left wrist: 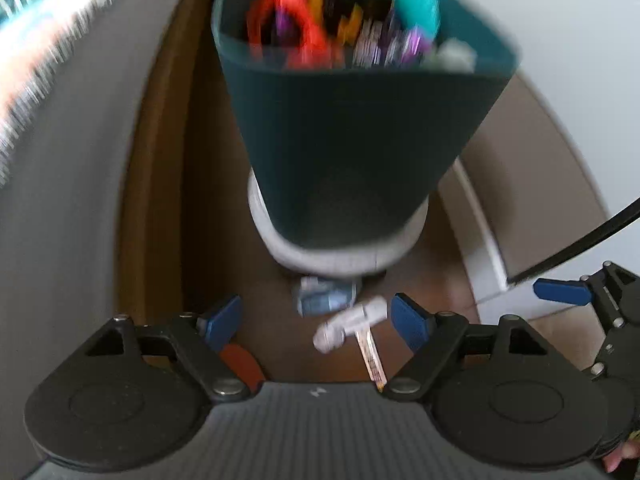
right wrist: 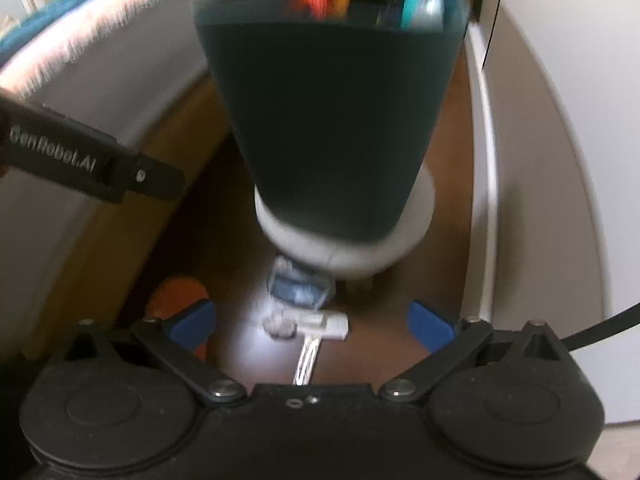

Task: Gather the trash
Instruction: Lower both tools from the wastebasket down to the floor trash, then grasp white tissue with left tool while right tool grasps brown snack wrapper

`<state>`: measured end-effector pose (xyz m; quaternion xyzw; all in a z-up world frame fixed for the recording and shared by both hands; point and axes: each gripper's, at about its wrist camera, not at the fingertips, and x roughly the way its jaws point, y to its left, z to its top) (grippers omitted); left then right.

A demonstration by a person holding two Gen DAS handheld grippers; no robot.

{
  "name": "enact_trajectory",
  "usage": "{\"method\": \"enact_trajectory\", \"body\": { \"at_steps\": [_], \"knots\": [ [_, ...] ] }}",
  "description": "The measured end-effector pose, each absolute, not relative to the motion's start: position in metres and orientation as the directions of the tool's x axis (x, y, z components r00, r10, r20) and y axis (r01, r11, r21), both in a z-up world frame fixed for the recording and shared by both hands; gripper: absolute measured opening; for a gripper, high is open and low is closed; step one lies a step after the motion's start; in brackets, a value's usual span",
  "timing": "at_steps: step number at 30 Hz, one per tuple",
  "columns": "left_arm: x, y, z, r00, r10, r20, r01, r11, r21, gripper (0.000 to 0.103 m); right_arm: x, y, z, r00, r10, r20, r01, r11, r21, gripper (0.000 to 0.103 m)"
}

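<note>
On the brown floor [left wrist: 280, 344], dark and smooth, the trash lay between a broad grey curved surface [left wrist: 72, 200] at the left and a pale wall [left wrist: 560, 40] with a white skirting strip [left wrist: 480, 248] at the right. Beyond the grey surface, at the far left edge, a fringed, brightly coloured textile [left wrist: 36, 60] showed only as a blur. A dark teal bin [left wrist: 344, 140] stood upright in the middle of the floor on a pale grey base [left wrist: 332, 260], its mouth crowded with blurred red, orange, purple and turquoise scraps [left wrist: 320, 28].

Just in front of the bin's base lay a crumpled bluish wrapper [left wrist: 326, 296], and beside it, nearer the cameras, a white T-shaped piece [left wrist: 352, 322] with a thin printed strip [left wrist: 372, 360] running back from it. An orange-red scrap [left wrist: 240, 360] lay at the left, close beside the left gripper's left pad.

The left gripper [left wrist: 320, 322] pointed steeply down with its blue pads spread wide; the white piece lay on the floor between them, untouched. The right gripper [right wrist: 312, 320] was at its widest and its jaws were opening; in the right wrist view the white piece and wrapper lay between the pads, with clear floor on either side. Neither gripper had hold of anything. The right gripper's edge showed at the right of the left wrist view.
</note>
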<state>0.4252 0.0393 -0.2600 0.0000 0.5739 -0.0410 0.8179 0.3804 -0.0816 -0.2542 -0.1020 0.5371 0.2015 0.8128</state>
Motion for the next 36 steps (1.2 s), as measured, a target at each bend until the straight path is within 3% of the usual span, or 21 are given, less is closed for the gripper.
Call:
{"method": "enact_trajectory", "body": {
  "at_steps": [5, 10, 14, 22, 32, 36],
  "knots": [
    [0.436, 0.034, -0.335, 0.261, -0.012, -0.965, 0.093, 0.996, 0.013, 0.082, 0.380, -0.071, -0.320, 0.231, 0.163, -0.959, -0.501, 0.865, 0.027, 0.100],
    [0.442, 0.029, -0.402, 0.214, 0.006, -0.977, 0.165, 0.985, 0.042, 0.082, 0.375, -0.057, -0.363, 0.120, 0.232, -0.965, -0.642, 0.760, 0.103, 0.099],
    [0.454, 0.021, -0.447, 0.172, -0.006, -0.985, 0.214, 0.976, 0.031, 0.082, 0.360, -0.044, -0.405, 0.000, 0.261, -0.965, -0.716, 0.673, 0.183, 0.097],
    [0.457, 0.013, -0.538, 0.081, -0.024, -0.996, 0.245, 0.970, -0.003, 0.082, 0.326, -0.017, -0.479, -0.086, 0.220, -0.972, -0.809, 0.554, 0.197, 0.088],
    [0.457, 0.008, -0.610, 0.030, -0.054, -0.998, 0.201, 0.978, -0.047, 0.082, 0.304, -0.007, -0.534, -0.149, 0.225, -0.963, -0.820, 0.517, 0.247, 0.084],
    [0.462, 0.007, -0.623, 0.027, -0.069, -0.997, 0.186, 0.981, -0.062, 0.081, 0.300, -0.003, -0.547, -0.138, 0.209, -0.968, -0.838, 0.496, 0.227, 0.077]
  ]
}}
